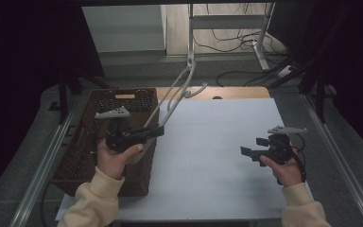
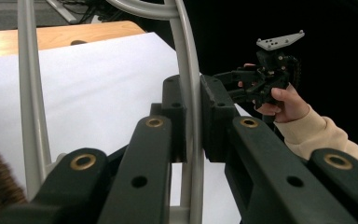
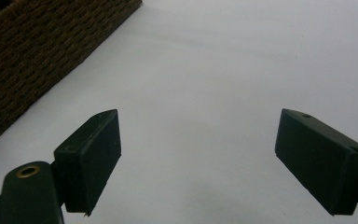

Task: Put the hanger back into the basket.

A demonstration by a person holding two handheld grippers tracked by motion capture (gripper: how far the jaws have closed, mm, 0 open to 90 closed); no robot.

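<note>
The counter [image 1: 217, 156], covered in a white sheet with a strip of bare wood at its far edge, takes up the middle of the high view. On its left side, from about 9 to 7 o'clock, stands a dark woven basket [image 1: 82, 156]; one wall of it also shows at the upper left of the right gripper view [image 3: 37, 60].

Above the basket's right rim the left gripper [image 1: 159, 130] is held in the person's left hand [image 1: 111, 158] and points toward 2 o'clock. Its jaws are clamped on one bar of a pale grey clothes hanger [image 1: 177, 94]. The hanger is lifted off the counter and slants from the gripper up toward 1 o'clock, its hook end high near a white stand post at the back. In the left gripper view the held bar [image 2: 191, 93] runs upright between the two black jaws, touching both, with the hanger's other bar at the left of the picture.

At about 4 o'clock the right gripper [image 1: 248, 152] sits in the right hand [image 1: 286, 170], well apart from the hanger, pointing toward 9 o'clock. Its jaws stand wide apart with nothing between them, over bare white sheet in its own view [image 3: 198, 154].
</note>
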